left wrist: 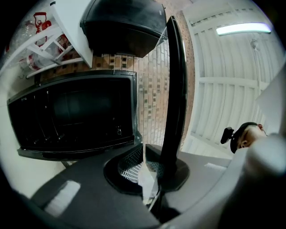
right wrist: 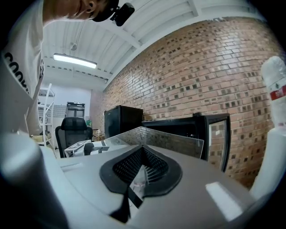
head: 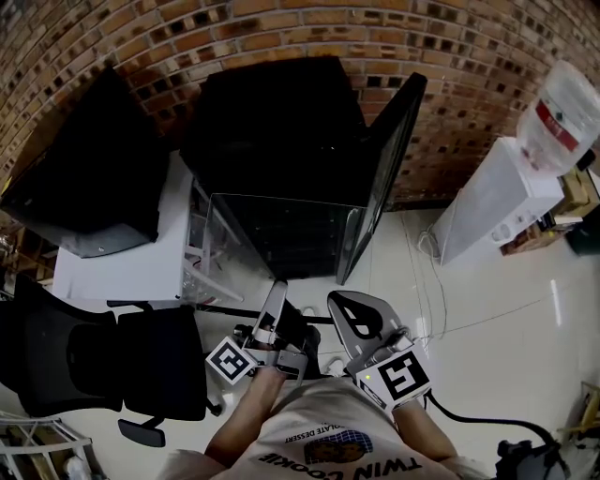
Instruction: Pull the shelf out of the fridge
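Left hand-held gripper (left wrist: 145, 157) and right hand-held gripper (right wrist: 142, 155), each clamped on the transparent rectangular shelf (right wrist: 172, 139) spanning between them. We judge it clear of the open black fridge (head: 272, 122) ahead; only setting it down remains.

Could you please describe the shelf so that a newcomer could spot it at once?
Find the black fridge against the brick wall, door open. Before its opening hangs the shelf, clamped at its near edge by the left gripper and right gripper. It alone is a clear, see-through sheet.
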`<action>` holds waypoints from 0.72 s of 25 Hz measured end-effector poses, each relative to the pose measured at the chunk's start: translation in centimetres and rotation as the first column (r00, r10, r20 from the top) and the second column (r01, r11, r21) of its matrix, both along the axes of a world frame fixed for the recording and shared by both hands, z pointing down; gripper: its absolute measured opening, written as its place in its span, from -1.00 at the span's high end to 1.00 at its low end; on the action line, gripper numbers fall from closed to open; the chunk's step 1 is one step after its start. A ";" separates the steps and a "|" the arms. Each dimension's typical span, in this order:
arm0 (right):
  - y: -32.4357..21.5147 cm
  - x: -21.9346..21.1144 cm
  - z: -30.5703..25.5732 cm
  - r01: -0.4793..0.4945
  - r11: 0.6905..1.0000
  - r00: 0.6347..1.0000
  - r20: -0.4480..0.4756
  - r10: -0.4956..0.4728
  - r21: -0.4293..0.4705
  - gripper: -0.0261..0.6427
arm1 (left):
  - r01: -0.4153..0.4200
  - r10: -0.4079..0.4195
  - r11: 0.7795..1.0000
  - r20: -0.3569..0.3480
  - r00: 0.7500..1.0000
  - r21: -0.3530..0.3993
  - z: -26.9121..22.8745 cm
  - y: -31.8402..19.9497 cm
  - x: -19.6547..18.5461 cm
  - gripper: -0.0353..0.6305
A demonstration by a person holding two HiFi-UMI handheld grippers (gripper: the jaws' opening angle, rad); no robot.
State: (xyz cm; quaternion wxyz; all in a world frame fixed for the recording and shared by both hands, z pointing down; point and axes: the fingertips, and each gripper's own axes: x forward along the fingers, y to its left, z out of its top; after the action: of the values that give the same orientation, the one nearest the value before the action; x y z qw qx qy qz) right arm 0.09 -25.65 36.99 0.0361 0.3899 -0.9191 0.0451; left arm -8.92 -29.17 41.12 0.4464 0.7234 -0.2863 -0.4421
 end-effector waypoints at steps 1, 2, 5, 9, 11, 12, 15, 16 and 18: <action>0.1 0.0 0.0 -0.001 1.000 1.000 0.000 0.001 0.001 0.91 | -0.004 0.004 1.000 0.005 1.000 0.004 -0.1 0.1 0.1 0.84; 0.2 0.0 -0.1 -0.001 1.000 1.000 0.001 0.001 0.001 0.91 | -0.006 0.006 1.000 0.007 1.000 0.006 -0.2 0.2 0.1 0.84; 0.4 0.0 -0.3 -0.005 1.000 1.000 0.000 0.005 0.008 0.91 | -0.003 0.003 1.000 0.000 1.000 0.003 -0.2 0.2 -0.1 0.84; 0.5 0.1 -0.7 -0.012 1.000 1.000 0.001 0.012 0.018 0.91 | 0.010 -0.010 1.000 -0.004 1.000 -0.010 0.1 0.0 -0.8 0.84; 0.5 0.2 -0.8 -0.019 1.000 1.000 0.004 0.019 0.013 0.91 | 0.018 -0.018 1.000 -0.008 1.000 -0.015 0.2 -0.1 -1.1 0.84; 0.6 0.3 -0.8 -0.022 1.000 1.000 0.002 0.022 0.014 0.91 | 0.020 -0.020 1.000 -0.014 1.000 -0.016 0.1 -0.1 -1.2 0.84; 0.7 0.5 -0.7 -0.027 0.999 1.000 -0.006 0.027 0.020 0.91 | 0.025 -0.026 0.999 -0.032 0.999 -0.021 0.3 -0.1 -1.4 0.84; 0.7 0.5 -0.7 -0.028 0.999 1.000 -0.007 0.028 0.020 0.91 | 0.027 -0.027 0.999 -0.036 0.999 -0.022 0.3 -0.1 -1.5 0.84; 0.8 0.5 -0.6 -0.030 0.999 0.999 -0.011 0.030 0.019 0.91 | 0.029 -0.030 0.999 -0.040 0.999 -0.023 0.4 0.0 -1.5 0.84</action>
State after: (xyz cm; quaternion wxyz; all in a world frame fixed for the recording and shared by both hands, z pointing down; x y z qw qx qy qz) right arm 0.63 -24.85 36.35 0.0372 0.4041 -0.9133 0.0348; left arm -10.46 -29.16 41.48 0.4536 0.7051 -0.2926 -0.4599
